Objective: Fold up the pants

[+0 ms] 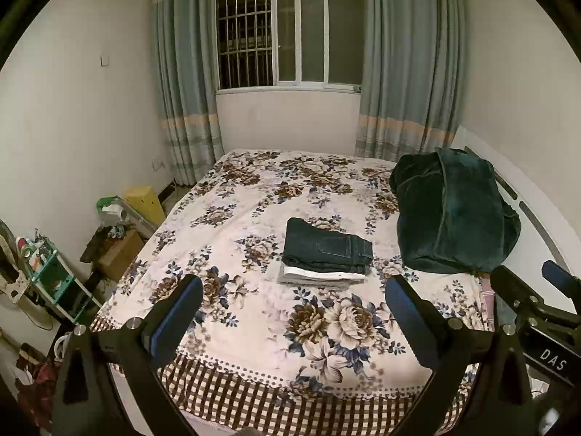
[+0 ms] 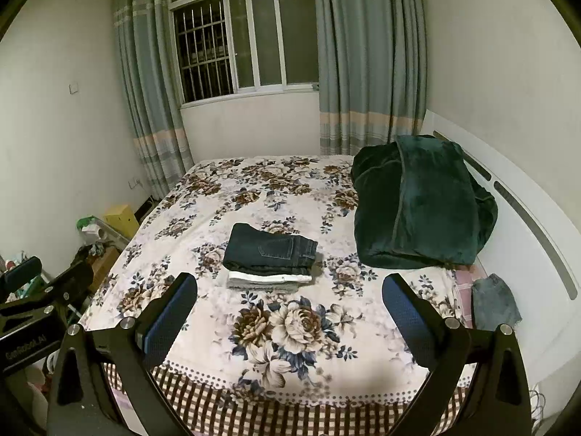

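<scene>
Folded dark denim pants [image 1: 328, 246] [image 2: 270, 249] lie atop a stack, well ahead of both spread, empty tongs [image 1: 294, 314] [image 2: 290, 310].

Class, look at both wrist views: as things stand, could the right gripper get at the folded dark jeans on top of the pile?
Probably yes. The right gripper is open, and only bare floral bedspread lies between it and the folded dark jeans. The green blanket sits off to the right, out of the way.
</scene>
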The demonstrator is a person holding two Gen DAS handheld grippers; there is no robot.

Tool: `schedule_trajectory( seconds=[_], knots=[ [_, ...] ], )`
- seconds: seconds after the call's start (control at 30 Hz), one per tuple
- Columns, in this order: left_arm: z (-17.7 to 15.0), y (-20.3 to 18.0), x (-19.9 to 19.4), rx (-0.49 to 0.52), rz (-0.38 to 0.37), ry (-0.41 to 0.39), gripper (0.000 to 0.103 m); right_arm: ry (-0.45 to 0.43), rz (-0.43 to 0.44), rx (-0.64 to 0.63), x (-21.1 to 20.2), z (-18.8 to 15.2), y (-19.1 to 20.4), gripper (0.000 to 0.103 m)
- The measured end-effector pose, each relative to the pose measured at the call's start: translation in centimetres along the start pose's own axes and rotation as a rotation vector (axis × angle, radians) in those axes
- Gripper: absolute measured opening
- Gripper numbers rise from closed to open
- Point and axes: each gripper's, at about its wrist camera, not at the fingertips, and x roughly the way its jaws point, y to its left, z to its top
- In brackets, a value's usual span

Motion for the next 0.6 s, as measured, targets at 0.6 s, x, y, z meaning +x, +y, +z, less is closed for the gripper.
schedule_trajectory(
  seconds=[0.6],
  knots=[
    [0.0,0.02,-0.41,0.002,-0.001,-0.005,0.103,-0.001,-0.008,-0.004,-0.51,-0.63,-0.52,0.103]
  ],
)
